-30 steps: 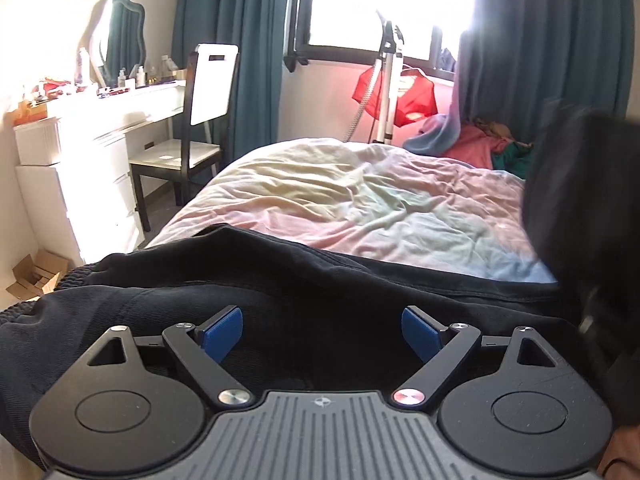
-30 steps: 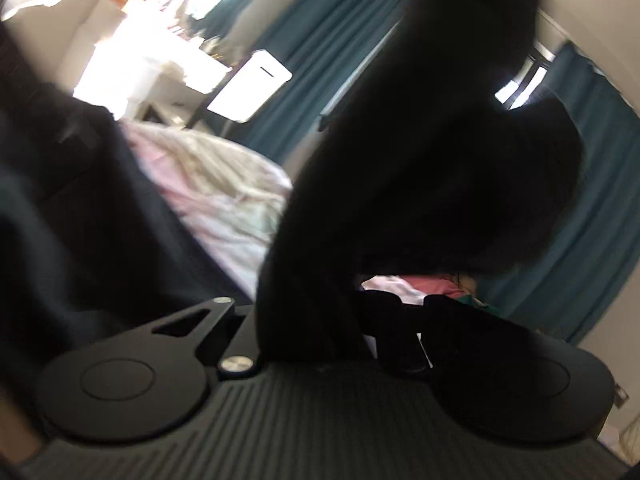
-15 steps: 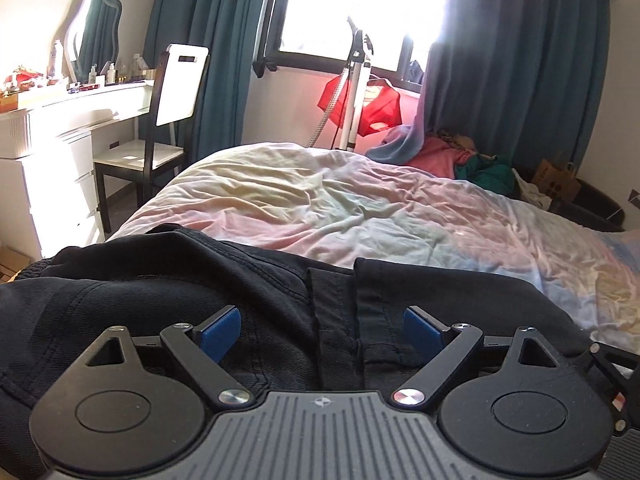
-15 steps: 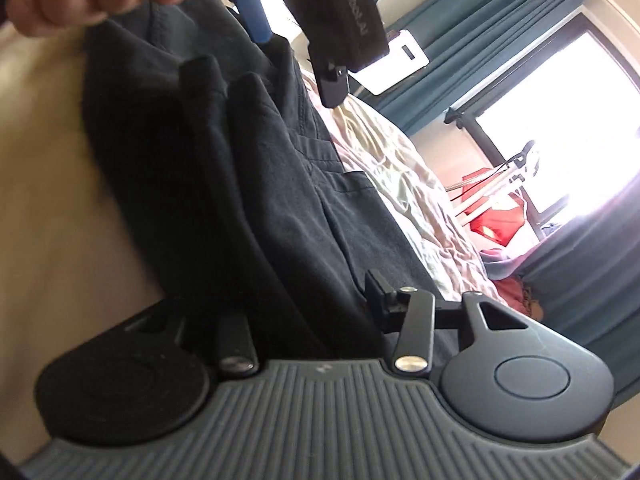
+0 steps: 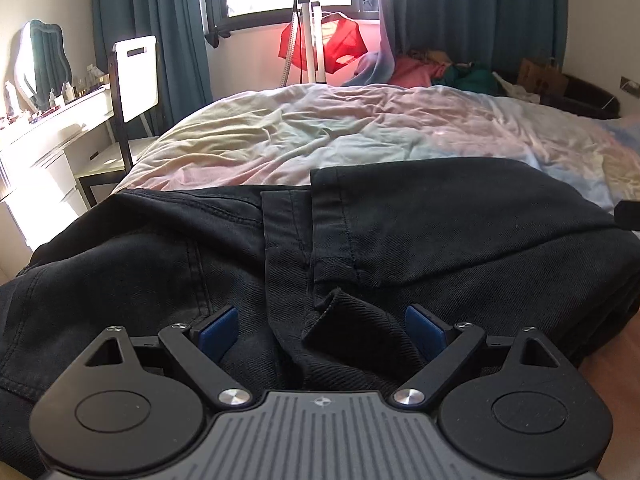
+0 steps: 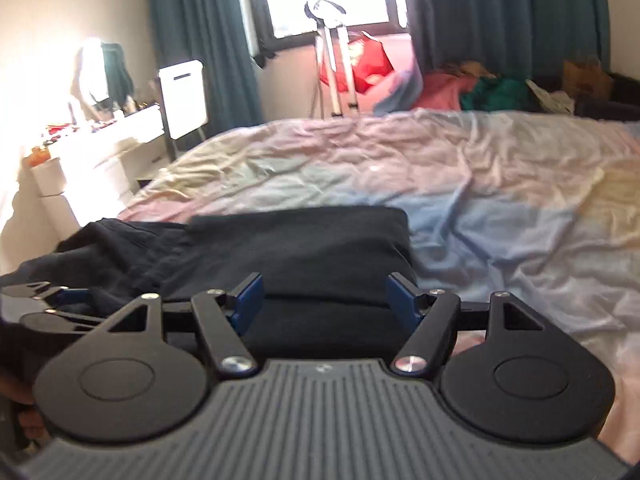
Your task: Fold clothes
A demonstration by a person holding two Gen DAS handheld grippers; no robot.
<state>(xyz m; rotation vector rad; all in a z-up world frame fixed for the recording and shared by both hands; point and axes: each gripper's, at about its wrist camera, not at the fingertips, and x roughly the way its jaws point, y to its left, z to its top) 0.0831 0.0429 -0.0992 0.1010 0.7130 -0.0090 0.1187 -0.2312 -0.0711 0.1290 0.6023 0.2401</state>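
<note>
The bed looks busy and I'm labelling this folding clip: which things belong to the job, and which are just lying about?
Part of the job:
black trousers
bed cover they lie on
left gripper, open
right gripper, opening

Lying about:
clothes pile
red garment
white chair
dressing table

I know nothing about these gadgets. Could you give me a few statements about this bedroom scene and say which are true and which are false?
1. The black trousers lie on the bed. True.
2. The left gripper is clamped shut on the fabric. False: its jaws stand wide apart over the trousers.
3. A red garment hangs by the window. True.
4. The chair stands on the right side of the bed. False: it stands on the left, by the white dresser.
5. The right gripper holds a shirt in the air. False: its jaws are opening, pressing nothing.
</note>
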